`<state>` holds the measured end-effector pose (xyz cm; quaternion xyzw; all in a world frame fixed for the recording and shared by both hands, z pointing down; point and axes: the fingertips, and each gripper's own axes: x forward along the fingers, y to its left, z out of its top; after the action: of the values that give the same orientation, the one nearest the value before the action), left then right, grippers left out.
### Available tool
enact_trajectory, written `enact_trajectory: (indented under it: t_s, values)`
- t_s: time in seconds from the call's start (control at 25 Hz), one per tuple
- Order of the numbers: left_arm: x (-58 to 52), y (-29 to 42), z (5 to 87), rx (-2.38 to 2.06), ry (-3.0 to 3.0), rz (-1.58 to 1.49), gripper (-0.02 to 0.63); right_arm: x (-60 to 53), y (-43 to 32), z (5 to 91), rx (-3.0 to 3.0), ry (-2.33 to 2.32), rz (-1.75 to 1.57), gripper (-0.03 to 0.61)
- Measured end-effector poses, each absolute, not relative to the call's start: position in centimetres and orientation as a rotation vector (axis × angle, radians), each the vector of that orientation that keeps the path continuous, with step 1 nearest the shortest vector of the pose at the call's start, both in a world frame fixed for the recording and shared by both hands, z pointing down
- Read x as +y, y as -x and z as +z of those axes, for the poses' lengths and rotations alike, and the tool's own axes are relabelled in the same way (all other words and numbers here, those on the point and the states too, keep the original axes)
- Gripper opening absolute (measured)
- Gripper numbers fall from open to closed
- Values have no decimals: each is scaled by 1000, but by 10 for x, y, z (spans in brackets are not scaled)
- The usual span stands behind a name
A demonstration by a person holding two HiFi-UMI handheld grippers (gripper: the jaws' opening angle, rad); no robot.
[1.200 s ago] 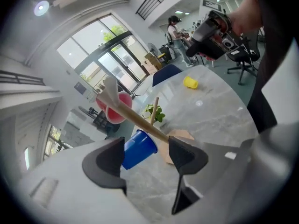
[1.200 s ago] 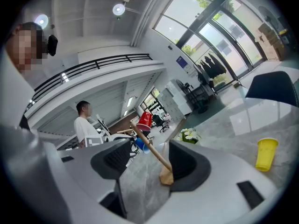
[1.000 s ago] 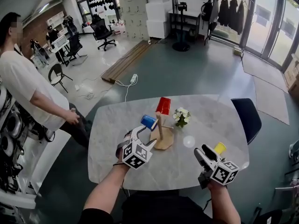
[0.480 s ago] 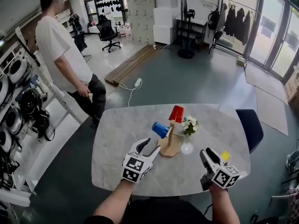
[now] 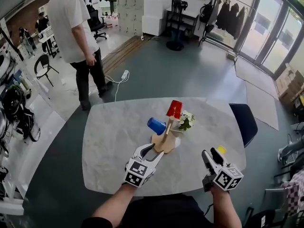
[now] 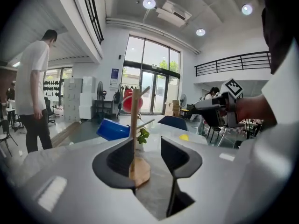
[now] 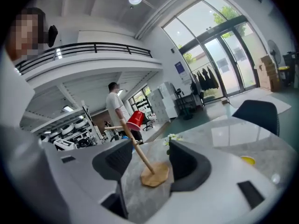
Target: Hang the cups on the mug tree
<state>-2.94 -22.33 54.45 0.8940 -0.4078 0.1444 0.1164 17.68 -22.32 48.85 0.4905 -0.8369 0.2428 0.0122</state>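
Observation:
A wooden mug tree (image 5: 165, 136) stands mid-table with a red cup (image 5: 174, 109) on its top peg and a blue cup (image 5: 156, 125) on a left peg. A yellow cup (image 5: 221, 149) lies near the right edge. My left gripper (image 5: 151, 151) hovers just in front of the tree's base; its jaws have just been closing, with nothing between them. My right gripper (image 5: 212, 156), beside the yellow cup, has just been opening and is empty. The left gripper view shows the tree (image 6: 134, 125), the blue cup (image 6: 113, 129) and the right gripper (image 6: 215, 108). The tree (image 7: 138, 151) and red cup (image 7: 135, 120) show ahead in the right gripper view.
A small pot of white flowers (image 5: 184, 121) stands right behind the tree. The marble table (image 5: 109, 141) has a dark chair (image 5: 242, 120) at its right. A person in a white shirt (image 5: 75, 27) stands on the floor beyond the table's far left.
My left gripper has drawn back from the blue cup toward the tree's base, rolled, and its jaws stand narrower. The right gripper has stayed in place. The person has walked further off.

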Motion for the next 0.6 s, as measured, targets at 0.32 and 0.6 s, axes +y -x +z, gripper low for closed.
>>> enact_trajectory:
  t_s: [0.32, 0.6]
  values:
    - [-215, -65, 556, -987, -2667, 442, 171, -222, -243, 513, -2498, -1653, 858, 262]
    - [-238, -121, 550, -970, -2709, 456, 126, -227, -298, 551, -2417, -1682, 969, 285]
